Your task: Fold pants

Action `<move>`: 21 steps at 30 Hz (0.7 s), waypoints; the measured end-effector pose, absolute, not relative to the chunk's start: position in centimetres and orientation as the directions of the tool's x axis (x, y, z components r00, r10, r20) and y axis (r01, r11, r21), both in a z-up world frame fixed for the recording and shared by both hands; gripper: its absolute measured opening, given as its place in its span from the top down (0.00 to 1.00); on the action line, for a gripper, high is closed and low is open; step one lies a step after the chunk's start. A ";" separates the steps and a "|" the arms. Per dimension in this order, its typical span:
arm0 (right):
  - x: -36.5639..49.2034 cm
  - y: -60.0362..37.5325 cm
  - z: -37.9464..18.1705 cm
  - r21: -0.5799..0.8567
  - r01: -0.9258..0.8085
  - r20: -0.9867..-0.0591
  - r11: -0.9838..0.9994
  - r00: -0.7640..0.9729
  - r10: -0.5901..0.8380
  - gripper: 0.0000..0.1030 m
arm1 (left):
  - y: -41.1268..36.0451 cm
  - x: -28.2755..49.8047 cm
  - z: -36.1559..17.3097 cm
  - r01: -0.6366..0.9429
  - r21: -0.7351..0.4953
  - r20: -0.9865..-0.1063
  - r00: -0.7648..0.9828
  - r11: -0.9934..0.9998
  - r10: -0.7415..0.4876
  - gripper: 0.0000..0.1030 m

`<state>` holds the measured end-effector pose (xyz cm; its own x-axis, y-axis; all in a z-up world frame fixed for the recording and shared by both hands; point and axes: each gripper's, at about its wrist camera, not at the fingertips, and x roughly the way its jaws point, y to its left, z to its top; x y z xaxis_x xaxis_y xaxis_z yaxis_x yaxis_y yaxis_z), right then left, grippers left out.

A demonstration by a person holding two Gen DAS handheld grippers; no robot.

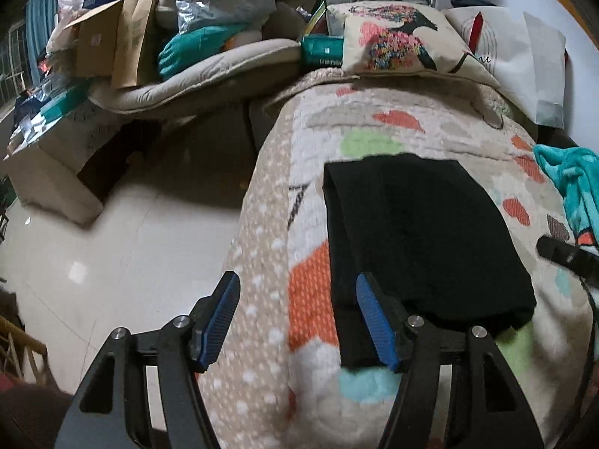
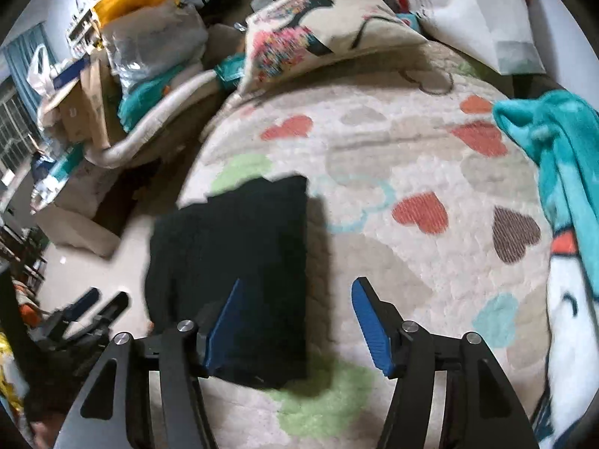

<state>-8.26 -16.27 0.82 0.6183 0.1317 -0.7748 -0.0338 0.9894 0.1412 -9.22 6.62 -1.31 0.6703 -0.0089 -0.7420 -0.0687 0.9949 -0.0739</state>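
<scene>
pants [image 1: 419, 232]: lie as compact black rectangle on heart blanket [image 1: 374, 112]; folding looks finished | left gripper [image 1: 297, 321]: released, nothing grasped | right gripper [image 2: 295, 323]: released, nothing grasped

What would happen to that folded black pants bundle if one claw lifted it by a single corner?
The black pants would probably droop and come unfolded: they are soft cloth, with loose layered edges showing along one side. They look light enough for one claw. Pushed, they would likely bunch up rather than slide, since the fleecy heart blanket under them looks grippy.
</scene>
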 end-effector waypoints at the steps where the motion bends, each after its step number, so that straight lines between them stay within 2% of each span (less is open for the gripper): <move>1: -8.5 -16.3 0.4 0.128 -0.027 -0.782 0.991 0.612 0.117 0.36 | 6.3 -9.5 -1.2 -0.067 -0.071 -0.742 0.670 0.995 -0.008 0.38; 9: -9.6 -16.0 1.0 0.139 -0.026 -0.746 0.990 0.655 0.122 0.36 | 4.5 -11.4 0.0 -0.019 -0.053 -0.730 0.683 0.998 -0.025 0.38; 21: -11.1 -15.5 0.5 0.140 -0.013 -0.744 0.990 0.659 0.114 0.35 | 4.3 -13.1 2.3 -0.011 -0.086 -0.723 0.689 0.996 -0.055 0.38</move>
